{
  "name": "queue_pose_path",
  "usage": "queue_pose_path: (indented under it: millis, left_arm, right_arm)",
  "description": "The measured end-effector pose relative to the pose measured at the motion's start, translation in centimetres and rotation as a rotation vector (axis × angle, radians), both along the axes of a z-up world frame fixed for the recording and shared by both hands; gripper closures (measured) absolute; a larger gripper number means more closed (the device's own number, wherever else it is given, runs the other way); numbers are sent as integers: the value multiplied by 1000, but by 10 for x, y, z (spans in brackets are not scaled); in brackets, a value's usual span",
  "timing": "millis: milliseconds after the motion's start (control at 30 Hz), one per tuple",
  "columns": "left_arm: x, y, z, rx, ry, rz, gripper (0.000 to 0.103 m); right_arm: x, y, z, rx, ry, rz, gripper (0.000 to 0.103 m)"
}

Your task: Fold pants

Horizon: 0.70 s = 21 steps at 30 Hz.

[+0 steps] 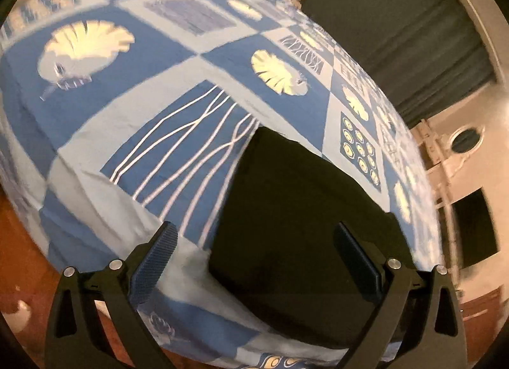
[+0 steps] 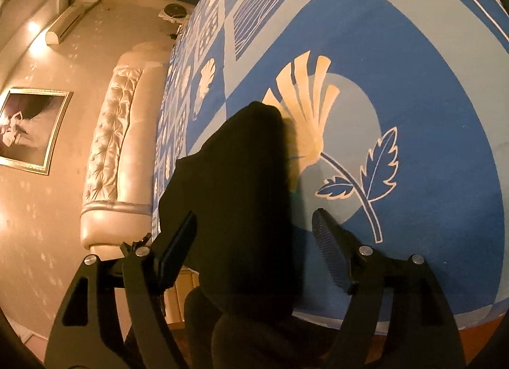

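While my left claw [image 1: 254, 248] tilts down over the bed, its two ribbed blue pads [image 1: 154, 261] stand wide apart with nothing gripped; the one pair of dark, soft fabric pants [image 1: 302, 210] lies flat on the blue patchwork bedsheet [image 1: 127, 108] printed with cream leaves and white wavy lines, reaching below and between my fingers. Reddish wooden floor [image 1: 19, 261] shows past the sheet's edge. My right claw [image 2: 254, 235] also slants downward, jaws spread wide, pads not pressing on anything; a rounded black hump of the pants [image 2: 235, 178] rises between them and spills over the bed's near edge. At that view's left stand a cream tufted headboard [image 2: 111, 133] and one framed picture [image 2: 28, 127].
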<state>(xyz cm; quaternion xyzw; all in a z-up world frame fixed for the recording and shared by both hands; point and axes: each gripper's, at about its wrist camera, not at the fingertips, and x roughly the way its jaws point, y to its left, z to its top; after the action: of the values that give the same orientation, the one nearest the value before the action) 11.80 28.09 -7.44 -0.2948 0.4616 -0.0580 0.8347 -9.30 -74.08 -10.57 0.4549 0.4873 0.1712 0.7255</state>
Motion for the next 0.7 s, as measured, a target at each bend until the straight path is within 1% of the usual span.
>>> queue_pose_path:
  millis: [67, 100, 167, 233, 300, 367, 500, 600, 667, 700]
  left_arm:
    - [12, 10, -12, -48, 42, -26, 6]
    - [15, 12, -15, -62, 47, -41, 6]
    - [18, 16, -18, -94, 44, -69, 6]
    - [15, 20, -18, -147, 31, -78, 6]
    - [6, 23, -19, -245, 13, -84, 6]
    - [-2, 19, -21, -300, 5, -101, 6]
    - [-9, 6, -25, -352, 4, -127, 6]
    - [-11, -5, -28, -383, 6, -123, 6]
    - [-14, -8, -33, -388, 5, -84, 6]
    - [-14, -8, -34, -386, 2, -71, 8]
  right_arm:
    - [-1, -3, -2, -1, 2, -6, 28]
    - [-2, -4, -2, -1, 3, -10, 28]
    - [-3, -7, -4, 3, 3, -19, 28]
    - [-2, -8, -5, 4, 2, -19, 28]
    - [-1, -7, -5, 6, 1, -22, 28]
    - [-1, -7, -6, 7, -1, -21, 27]
    - [-1, -8, -6, 12, -3, -26, 27]
    - [-2, -9, -6, 16, -5, -33, 27]
    - [-1, -9, -7, 17, -5, -38, 27]
    - [-1, -9, -7, 18, -5, -40, 27]
